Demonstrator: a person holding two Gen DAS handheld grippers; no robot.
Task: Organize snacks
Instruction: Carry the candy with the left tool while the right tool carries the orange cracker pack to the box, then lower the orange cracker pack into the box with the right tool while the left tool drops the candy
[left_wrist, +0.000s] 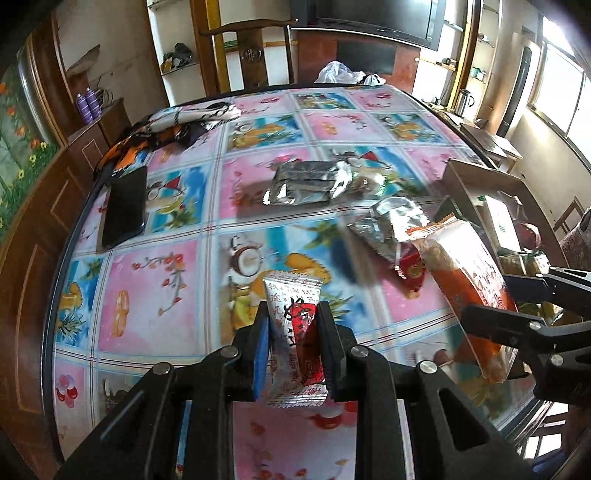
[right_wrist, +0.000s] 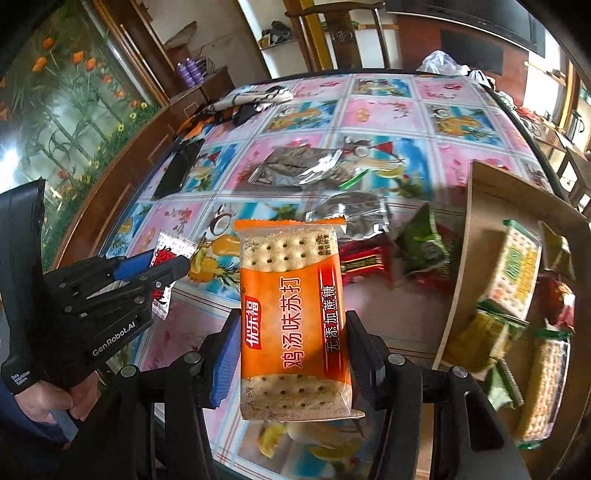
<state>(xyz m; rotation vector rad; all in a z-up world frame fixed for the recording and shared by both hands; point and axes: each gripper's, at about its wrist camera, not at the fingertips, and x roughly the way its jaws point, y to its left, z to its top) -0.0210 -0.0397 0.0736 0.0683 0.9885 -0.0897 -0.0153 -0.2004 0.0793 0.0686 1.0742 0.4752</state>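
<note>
My left gripper (left_wrist: 293, 328) is shut on a small white-and-red snack packet (left_wrist: 295, 339) held above the near table; it also shows in the right wrist view (right_wrist: 168, 269). My right gripper (right_wrist: 291, 350) is shut on an orange cracker pack (right_wrist: 291, 317), held upright above the table; that pack also shows at the right of the left wrist view (left_wrist: 469, 288). A cardboard box (right_wrist: 480, 229) at the right holds several snack packs. Loose silver packets (left_wrist: 306, 184) and red and green packets (right_wrist: 421, 251) lie mid-table.
A black phone (left_wrist: 125, 206) lies at the table's left. Patterned cloth (left_wrist: 177, 125) is heaped at the far left. A white plastic bag (left_wrist: 338, 72) sits at the far edge. A wooden chair (left_wrist: 255, 48) stands behind the table. The floral tablecloth (left_wrist: 159, 291) covers the round table.
</note>
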